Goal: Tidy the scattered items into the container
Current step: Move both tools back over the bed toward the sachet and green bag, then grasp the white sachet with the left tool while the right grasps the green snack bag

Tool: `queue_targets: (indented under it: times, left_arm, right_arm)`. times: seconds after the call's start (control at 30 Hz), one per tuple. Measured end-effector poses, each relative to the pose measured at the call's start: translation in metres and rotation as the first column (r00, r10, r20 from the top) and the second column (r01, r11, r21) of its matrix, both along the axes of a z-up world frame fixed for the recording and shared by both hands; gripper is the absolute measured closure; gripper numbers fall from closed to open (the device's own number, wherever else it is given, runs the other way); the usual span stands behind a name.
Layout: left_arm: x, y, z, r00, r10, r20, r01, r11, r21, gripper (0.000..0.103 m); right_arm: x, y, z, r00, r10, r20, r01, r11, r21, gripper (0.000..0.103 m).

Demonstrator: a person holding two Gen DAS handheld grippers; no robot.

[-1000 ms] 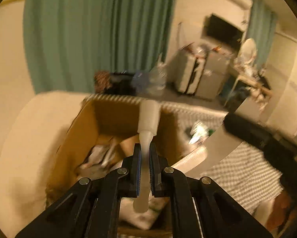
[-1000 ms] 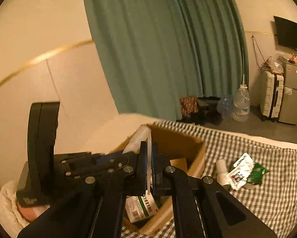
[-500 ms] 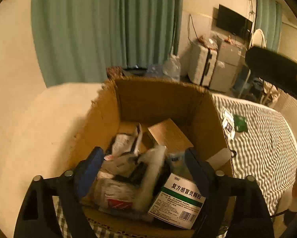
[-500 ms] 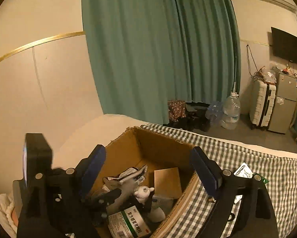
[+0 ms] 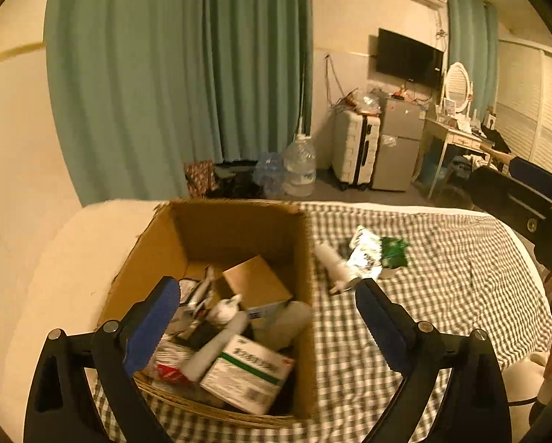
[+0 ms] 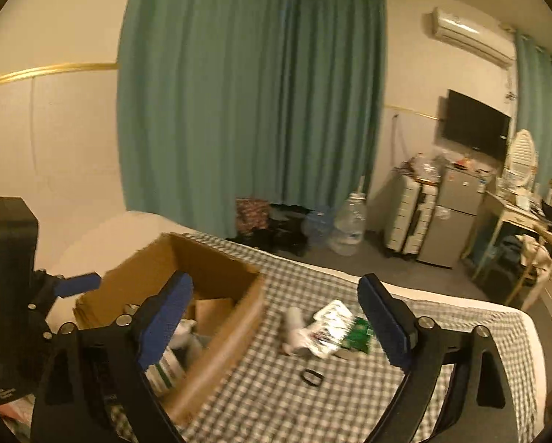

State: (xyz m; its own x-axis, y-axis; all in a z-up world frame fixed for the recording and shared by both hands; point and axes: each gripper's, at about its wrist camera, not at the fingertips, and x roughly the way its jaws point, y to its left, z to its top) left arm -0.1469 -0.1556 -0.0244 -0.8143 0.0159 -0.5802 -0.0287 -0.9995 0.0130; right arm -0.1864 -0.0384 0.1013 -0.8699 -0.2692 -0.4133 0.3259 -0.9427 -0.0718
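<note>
Both the left claw (image 5: 266,326) and the right claw (image 6: 276,326) are hanging spread and empty while the white tube (image 6: 294,328), probably light and slick, is lying on the bed (image 6: 442,313) beside the cardboard box (image 6: 217,262), best pinched mid-body.

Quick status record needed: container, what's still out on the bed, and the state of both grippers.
container: cardboard box, open top, on the checked bedspread
box contents: green-striped medicine carton, small brown box, tubes and packets, mixed
still out: white tube, foil packets, green sachet, all right of the box; black ring nearer the right gripper
left gripper: open, holding nothing, over the box's near right edge
right gripper: open, holding nothing, facing the loose items
</note>
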Motion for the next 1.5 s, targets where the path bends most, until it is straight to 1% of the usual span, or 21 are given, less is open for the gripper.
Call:
queue_targets:
  times: [0.1, 0.2, 0.27, 0.4, 0.5, 0.57, 0.63, 0.73, 0.77, 0.83, 0.93, 1.0, 1.1, 1.17, 1.23, 1.33, 1.4, 1.5]
  left_arm:
    - [0.008, 0.027, 0.002, 1.0, -0.014, -0.014, 0.015, 1.0, 0.009, 0.0]
    - [0.01, 0.056, -0.006, 1.0, -0.008, -0.011, 0.008, 1.0, 0.011, 0.0]
    - [0.007, 0.072, -0.015, 1.0, -0.008, 0.007, 0.008, 1.0, 0.009, 0.0]
    - [-0.001, 0.103, -0.041, 1.0, -0.001, 0.028, 0.001, 1.0, -0.01, 0.0]
    - [-0.013, 0.123, -0.064, 0.998, -0.003, 0.067, 0.005, 1.0, -0.024, 0.0]
    - [-0.026, 0.132, -0.082, 0.994, -0.01, 0.112, 0.014, 0.999, -0.037, 0.0]
    - [-0.039, 0.136, -0.097, 0.988, 0.002, 0.154, 0.004, 0.999, -0.043, 0.0]
    - [-0.058, 0.141, -0.116, 0.983, 0.033, 0.178, -0.026, 0.999, -0.042, 0.0]
    - [-0.064, 0.142, -0.12, 0.984, 0.045, 0.175, -0.035, 0.998, -0.055, 0.0]
    - [-0.077, 0.145, -0.127, 0.986, 0.072, 0.151, -0.057, 0.994, -0.099, 0.0]
    - [-0.1, 0.146, -0.141, 0.986, 0.092, 0.139, -0.072, 0.987, -0.14, 0.0]
    - [-0.115, 0.142, -0.152, 0.983, 0.111, 0.149, -0.093, 0.988, -0.127, 0.0]
    - [-0.133, 0.139, -0.164, 0.981, 0.106, 0.16, -0.092, 0.991, -0.095, 0.0]
    - [-0.147, 0.139, -0.175, 0.978, 0.105, 0.181, -0.088, 0.991, -0.102, 0.0]
    - [-0.157, 0.139, -0.184, 0.978, 0.099, 0.182, -0.078, 0.99, -0.121, 0.0]
    - [-0.171, 0.141, -0.194, 0.979, 0.063, 0.194, -0.039, 0.992, -0.122, 0.0]
    - [-0.179, 0.14, -0.198, 0.979, 0.057, 0.196, -0.034, 0.992, -0.12, 0.0]
    - [-0.187, 0.138, -0.2, 0.978, 0.04, 0.206, -0.023, 0.996, -0.084, 0.0]
  right_arm:
    - [0.01, 0.033, -0.002, 0.999, -0.033, 0.002, 0.033, 0.999, -0.021, 0.01]
    - [0.013, 0.069, -0.014, 0.998, -0.069, 0.015, 0.069, 0.997, -0.041, 0.008]
    - [0.013, 0.089, -0.026, 0.995, -0.097, 0.027, 0.098, 0.995, -0.036, 0.0]
    - [0.002, 0.136, -0.063, 0.985, -0.164, 0.054, 0.165, 0.986, -0.001, 0.0]
    - [-0.004, 0.166, -0.093, 0.978, -0.19, 0.085, 0.194, 0.98, -0.049, 0.0]
    - [-0.009, 0.182, -0.11, 0.973, -0.208, 0.098, 0.216, 0.973, -0.08, 0.0]
    - [-0.015, 0.189, -0.124, 0.971, -0.209, 0.114, 0.219, 0.972, -0.086, 0.0]
    - [-0.026, 0.195, -0.142, 0.973, -0.205, 0.106, 0.214, 0.973, -0.083, 0.0]
    - [-0.033, 0.196, -0.148, 0.973, -0.2, 0.118, 0.211, 0.974, -0.084, 0.0]
    - [-0.045, 0.195, -0.16, 0.965, -0.193, 0.175, 0.209, 0.974, -0.081, 0.0]
    - [-0.058, 0.197, -0.171, 0.96, -0.169, 0.224, 0.2, 0.972, -0.126, 0.0]
    - [-0.067, 0.198, -0.176, 0.956, -0.16, 0.245, 0.199, 0.97, -0.143, 0.0]
    - [-0.087, 0.196, -0.185, 0.95, -0.161, 0.268, 0.207, 0.967, -0.151, 0.0]
    - [-0.106, 0.194, -0.191, 0.946, -0.156, 0.286, 0.208, 0.965, -0.161, 0.0]
    - [-0.122, 0.19, -0.196, 0.943, -0.15, 0.298, 0.205, 0.965, -0.163, 0.0]
    - [-0.149, 0.178, -0.202, 0.952, -0.124, 0.281, 0.172, 0.973, -0.155, 0.002]
    - [-0.166, 0.169, -0.206, 0.954, -0.11, 0.28, 0.155, 0.977, -0.145, 0.004]
    - [-0.193, 0.157, -0.217, 0.949, -0.089, 0.301, 0.139, 0.979, -0.149, 0.007]
